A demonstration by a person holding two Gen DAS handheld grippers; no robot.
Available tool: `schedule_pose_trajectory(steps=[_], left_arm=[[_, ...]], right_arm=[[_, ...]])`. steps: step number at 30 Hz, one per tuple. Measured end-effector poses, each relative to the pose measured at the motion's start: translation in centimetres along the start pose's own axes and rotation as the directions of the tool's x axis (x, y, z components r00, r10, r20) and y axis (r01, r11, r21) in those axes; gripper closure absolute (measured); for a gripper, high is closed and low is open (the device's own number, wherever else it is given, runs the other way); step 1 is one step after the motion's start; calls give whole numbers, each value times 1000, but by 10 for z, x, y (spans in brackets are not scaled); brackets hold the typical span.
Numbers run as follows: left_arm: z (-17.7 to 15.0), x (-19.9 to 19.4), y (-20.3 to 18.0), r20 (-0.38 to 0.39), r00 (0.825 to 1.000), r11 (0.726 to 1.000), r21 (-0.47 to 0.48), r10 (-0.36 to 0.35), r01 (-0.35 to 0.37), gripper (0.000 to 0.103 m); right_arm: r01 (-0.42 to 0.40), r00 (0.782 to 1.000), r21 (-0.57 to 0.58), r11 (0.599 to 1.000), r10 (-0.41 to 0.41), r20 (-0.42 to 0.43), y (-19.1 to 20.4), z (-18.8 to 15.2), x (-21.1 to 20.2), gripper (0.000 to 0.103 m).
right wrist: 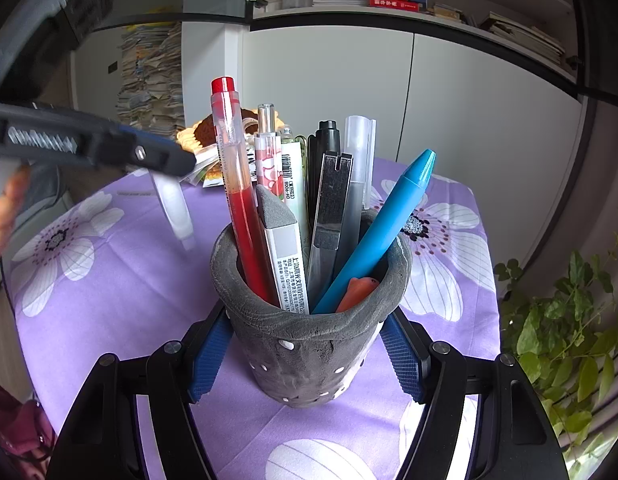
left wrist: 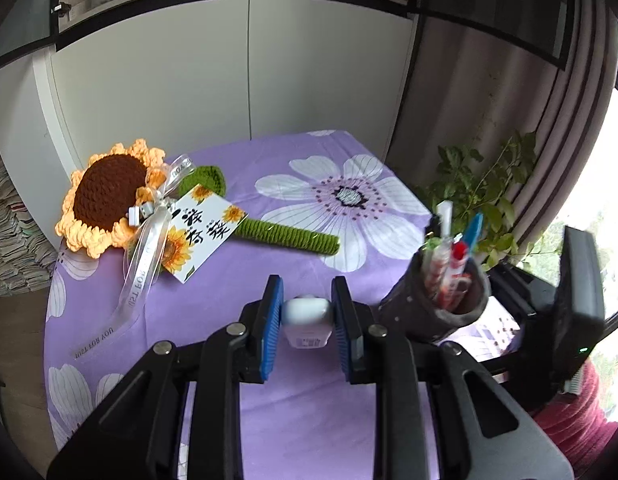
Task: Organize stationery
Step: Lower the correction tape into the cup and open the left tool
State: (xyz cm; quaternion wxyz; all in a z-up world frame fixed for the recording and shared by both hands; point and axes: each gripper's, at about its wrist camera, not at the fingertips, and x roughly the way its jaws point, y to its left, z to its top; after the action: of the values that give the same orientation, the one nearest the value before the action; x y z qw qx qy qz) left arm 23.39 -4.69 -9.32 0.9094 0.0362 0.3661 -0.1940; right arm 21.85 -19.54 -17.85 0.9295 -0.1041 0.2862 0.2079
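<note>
Purple floral tablecloth point(left wrist: 213, 304) across the whole table. Far left: crocheted sunflower point(left wrist: 109, 196) flat on the cloth, green stem point(left wrist: 285, 236) running right, printed card point(left wrist: 201, 232) and clear ribbon point(left wrist: 141, 272) tied at the head. Centre, left wrist view: left gripper point(left wrist: 307, 320) raised above the cloth, blue pads point(left wrist: 271, 320) pinching a small white correction-tape-like item point(left wrist: 306, 318) from both sides; exact type of item cannot be told. Same gripper at the left edge of the right wrist view, white item point(right wrist: 175, 208) hanging below its tip, blurred. Right of centre: grey perforated pen holder point(right wrist: 305, 344) upright on the cloth, clamped between the blue pads point(right wrist: 207, 364) of the right gripper point(right wrist: 305, 360), one pad on each side wall. Inside the holder, left to right: red gel pen point(right wrist: 233, 168), grey-tipped eraser stick in a white sleeve point(right wrist: 285, 256), patterned pen point(right wrist: 269, 160), black marker point(right wrist: 329, 136), frosted pen point(right wrist: 359, 160), blue pen point(right wrist: 385, 224), orange piece point(right wrist: 357, 288) low at the rim. Far right: green potted plant point(right wrist: 569, 336) beside the table edge, curtain point(left wrist: 509, 120) behind.
</note>
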Motion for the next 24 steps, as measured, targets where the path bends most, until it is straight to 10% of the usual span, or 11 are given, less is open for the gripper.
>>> schedule_pose_trajectory(steps=[10,24], left_arm=[[27,-51,-41,106,972,977,56,-209,203,80],[58,-16,-79,38,970,966,110,-238,233,80]], right_arm=[[1,1000,-1,1000,-1,0,0,0,1,31],[1,1000,-1,1000,-1,0,0,0,1,31]])
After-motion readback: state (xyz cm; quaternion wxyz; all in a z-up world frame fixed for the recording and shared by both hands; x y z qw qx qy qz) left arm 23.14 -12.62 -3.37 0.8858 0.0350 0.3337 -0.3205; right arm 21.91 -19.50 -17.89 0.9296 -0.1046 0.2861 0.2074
